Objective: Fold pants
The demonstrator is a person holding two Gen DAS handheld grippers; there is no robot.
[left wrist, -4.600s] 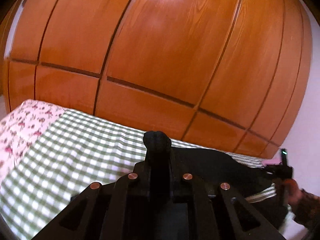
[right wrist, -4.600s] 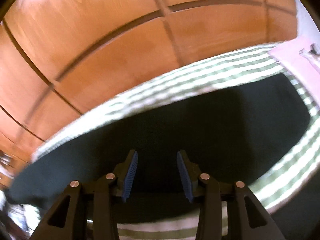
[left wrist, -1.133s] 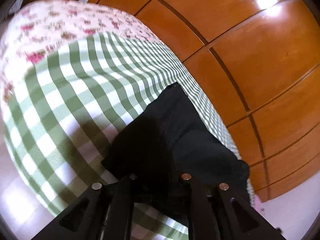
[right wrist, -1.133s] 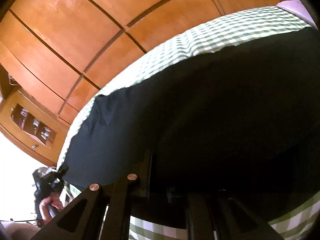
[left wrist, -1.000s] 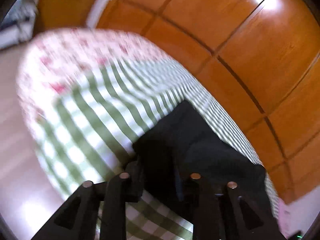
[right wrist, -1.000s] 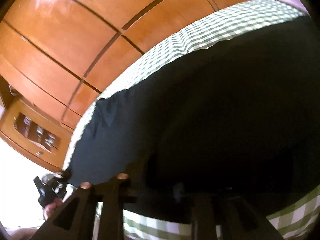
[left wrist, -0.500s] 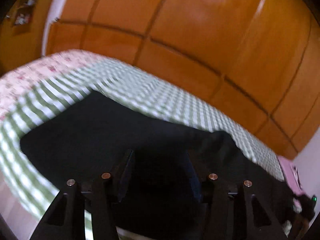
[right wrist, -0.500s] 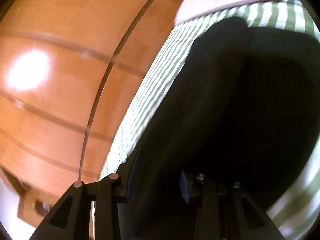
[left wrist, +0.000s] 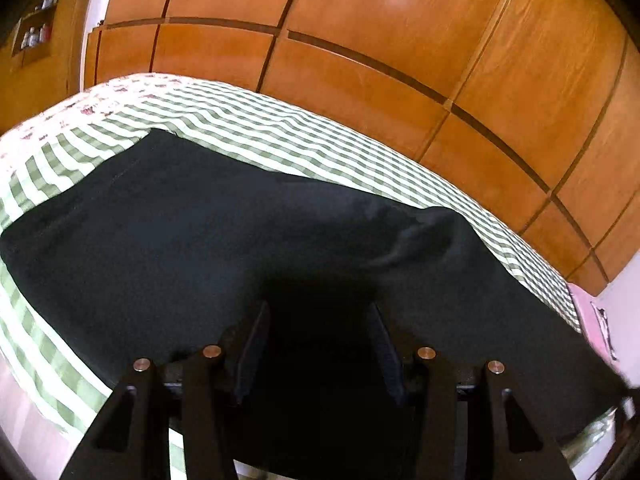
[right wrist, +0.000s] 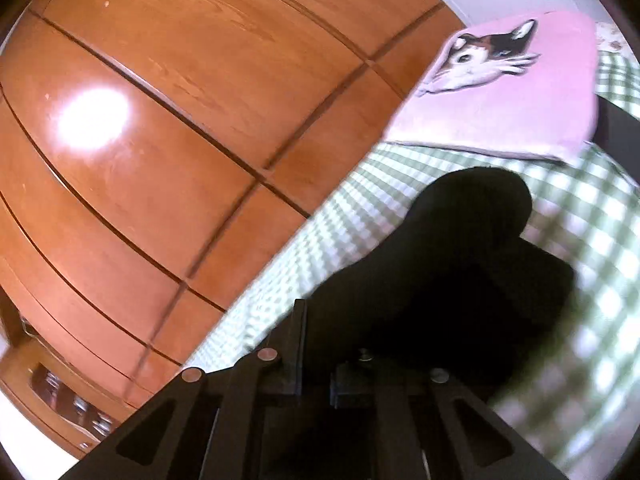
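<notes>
Both tools differ: the left tool is spread open above the black fabric pants. The right tool grips a bunched pants end; a weak pinch could drop it.

A bed covered in a green-and-white checked sheet fills the lower part of both views. At its far left end lies a white cloth printed with small pink flowers. Behind the bed stands a glossy orange-brown wooden wardrobe with dark grooves between its panels, a bright light glare on one panel. A pink pillow printed with a calico cat face rests on the checked sheet at the other end. Far left, a wooden shelf holds small bottles.
</notes>
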